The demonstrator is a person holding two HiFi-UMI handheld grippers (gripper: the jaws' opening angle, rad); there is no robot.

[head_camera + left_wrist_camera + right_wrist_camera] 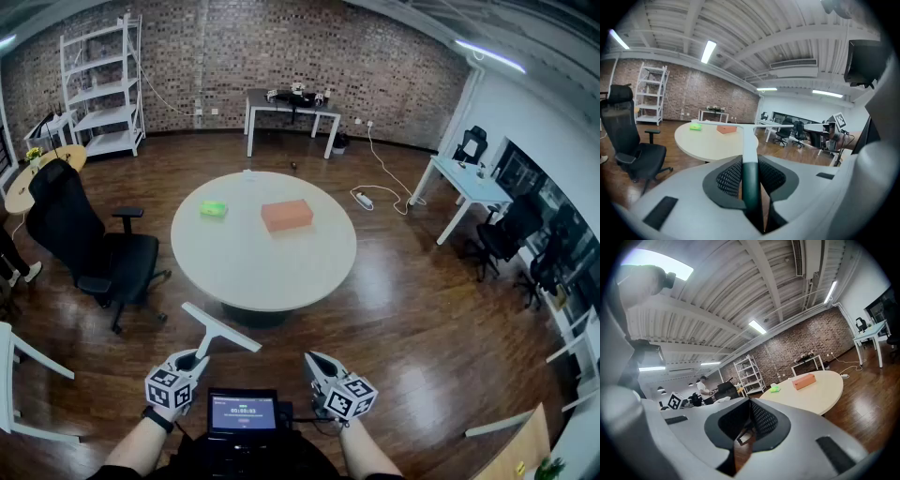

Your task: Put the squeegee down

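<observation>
My left gripper [195, 358] is shut on the dark handle of a white T-shaped squeegee [222, 328]. It holds the squeegee in the air over the wood floor, short of the near edge of the round white table [281, 272]. In the left gripper view the handle [749, 143] runs up from between the pads of my left gripper [751, 180], and the blade lies crosswise in front of the table [708, 145]. My right gripper [311, 358] is shut with nothing in it, beside the left one; the right gripper view shows its pads [759, 418] closed together.
On the table lie a green item [213, 209] and an orange box [287, 215]. A black office chair [89, 244] stands left of the table. A small screen [242, 412] sits between my hands. A power strip [364, 199] and a white desk [469, 187] are at the right.
</observation>
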